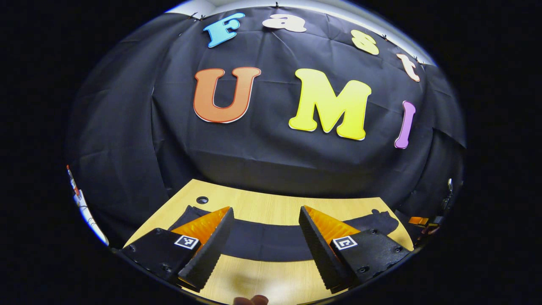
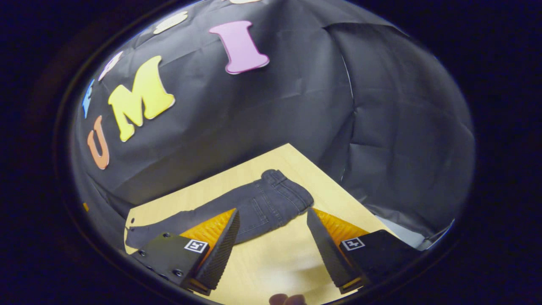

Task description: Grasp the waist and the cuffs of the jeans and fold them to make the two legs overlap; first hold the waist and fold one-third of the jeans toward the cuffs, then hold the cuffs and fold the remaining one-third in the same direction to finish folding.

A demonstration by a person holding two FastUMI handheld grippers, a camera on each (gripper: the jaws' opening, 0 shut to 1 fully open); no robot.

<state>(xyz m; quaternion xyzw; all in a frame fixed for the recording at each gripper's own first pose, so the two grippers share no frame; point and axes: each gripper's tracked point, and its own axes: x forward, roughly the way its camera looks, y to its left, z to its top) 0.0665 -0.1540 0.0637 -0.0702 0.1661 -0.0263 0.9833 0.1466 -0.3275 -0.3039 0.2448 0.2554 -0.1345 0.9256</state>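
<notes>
Both tools, left (image 1: 266,241) and right (image 2: 273,245), hover spread apart above flat dark-grey denim jeans (image 2: 262,205) mid-frame on the pale wooden counter (image 2: 271,262); first grasp likely next.

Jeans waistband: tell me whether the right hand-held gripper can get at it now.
Probably yes. The right hand-held gripper is open, and the jeans lie flat on the table with nothing between its fingers and the waistband.

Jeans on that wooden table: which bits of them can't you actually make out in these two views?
- Left gripper view: the jeans are a dark band; both ends lie behind the left gripper fingers, and seams are too dark to tell.
- Right gripper view: the right gripper finger covers part of the leg; whether both legs overlap cannot be told.
</notes>
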